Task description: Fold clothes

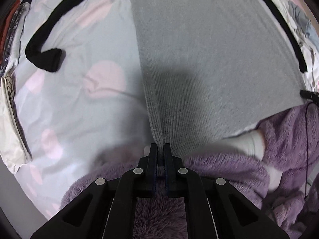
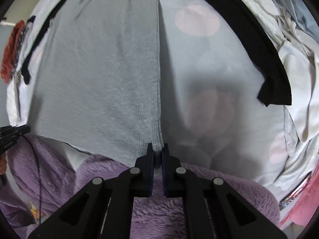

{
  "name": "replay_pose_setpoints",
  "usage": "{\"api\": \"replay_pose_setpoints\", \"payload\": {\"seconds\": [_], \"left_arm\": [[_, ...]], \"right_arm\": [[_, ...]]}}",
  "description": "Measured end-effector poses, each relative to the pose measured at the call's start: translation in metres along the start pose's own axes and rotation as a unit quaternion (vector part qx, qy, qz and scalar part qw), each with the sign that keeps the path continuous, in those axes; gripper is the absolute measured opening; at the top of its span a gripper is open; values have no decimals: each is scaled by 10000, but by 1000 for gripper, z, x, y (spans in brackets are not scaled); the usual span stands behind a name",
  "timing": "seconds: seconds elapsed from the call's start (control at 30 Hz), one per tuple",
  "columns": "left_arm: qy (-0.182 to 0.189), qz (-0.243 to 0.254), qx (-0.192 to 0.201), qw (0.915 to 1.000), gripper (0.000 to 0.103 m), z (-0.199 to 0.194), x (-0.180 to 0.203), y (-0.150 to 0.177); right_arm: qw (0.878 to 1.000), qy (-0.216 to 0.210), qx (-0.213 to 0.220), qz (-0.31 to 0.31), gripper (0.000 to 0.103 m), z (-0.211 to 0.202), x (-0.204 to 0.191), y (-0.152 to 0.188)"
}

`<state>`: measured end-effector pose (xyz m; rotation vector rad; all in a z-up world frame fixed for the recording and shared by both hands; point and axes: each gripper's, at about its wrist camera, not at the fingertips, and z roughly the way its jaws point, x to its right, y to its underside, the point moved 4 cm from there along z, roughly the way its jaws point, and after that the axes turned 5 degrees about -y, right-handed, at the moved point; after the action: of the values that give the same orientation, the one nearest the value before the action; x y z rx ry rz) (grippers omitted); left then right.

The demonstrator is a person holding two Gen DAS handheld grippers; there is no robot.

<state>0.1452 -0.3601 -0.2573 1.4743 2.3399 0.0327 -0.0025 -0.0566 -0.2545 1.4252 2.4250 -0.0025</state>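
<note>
On the bed, spread over a pale sheet (image 1: 65,103) printed with soft pink circles, lies a grey sweater (image 1: 209,63) of ribbed knit, its fine vertical ridges plainest near the hem. The body of it is a long flat panel with straight side edges. Its sleeves are black: one black sleeve (image 1: 45,45) curves away to the left in the left wrist view and ends in a bent cuff, and the other (image 2: 273,73) arcs down the right side of the right wrist view to a squared-off cuff.

The left gripper (image 1: 160,149) is pinched narrow on the near left corner of the sweater's hem, the knit bunched into a small ridge between the two black fingers. The right gripper (image 2: 157,149) is closed the same way on the near right corner, with the cloth's edge rising straight up from between its fingers. The hem hangs stretched between the two corners, slightly lifted off the sheet, and the picture is smeared there.

Below the hem sits a fluffy purple fleece (image 1: 219,171), deep-piled and matted in tufts, with a white sock (image 1: 253,143) showing against it. A thin dark cable (image 1: 307,145) hangs over the fleece on the right of the left wrist view.

Along the right edge of the right wrist view, crumpled white and grey clothes (image 2: 295,63) lie heaped in folds. At the far left, rust-red cloth (image 2: 12,53) lies beside a patterned piece.
</note>
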Motion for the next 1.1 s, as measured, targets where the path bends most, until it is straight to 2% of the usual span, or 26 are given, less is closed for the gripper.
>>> {"api": "replay_pose_setpoints", "payload": {"seconds": [0.23,0.37,0.47,0.53,0.67,0.73,0.8,0.87,0.9,0.97,1.1], "left_arm": [[-66,46,-198,9998,6,14,6,-10],[64,-255,-225,9994,10,22,3,-18],[265,-300,-141,9991,27,20,2,-23],[354,-283,-63,9990,40,17,0,-25],[530,-137,136,9984,44,0,-7,-30],[554,-146,342,9978,44,-12,-9,-41],[516,-196,686,9961,44,-30,-13,-44],[221,-215,1259,9916,44,-54,-16,-61],[55,-241,1572,9873,44,-65,-15,-66],[-28,-228,2028,9790,44,-81,-11,-76],[369,-287,2831,9580,44,-113,-7,-90]], "right_arm": [[9998,-38,-184,121,6,12,9,-4],[9993,-273,-125,236,9,13,12,-5],[9976,-509,-19,467,10,14,17,-5],[9968,-513,82,599,19,11,22,-4],[9948,-412,570,739,22,-12,35,-3],[9909,-453,924,870,23,-30,46,-1],[9817,-584,1483,1041,24,-48,55,-1],[9701,-663,2012,1187,24,-68,67,-3],[9640,-670,2225,1292,24,-78,76,-4],[9524,-693,2558,1506,24,-91,90,-4],[9369,-728,2993,1655,24,-129,119,-8]]}}
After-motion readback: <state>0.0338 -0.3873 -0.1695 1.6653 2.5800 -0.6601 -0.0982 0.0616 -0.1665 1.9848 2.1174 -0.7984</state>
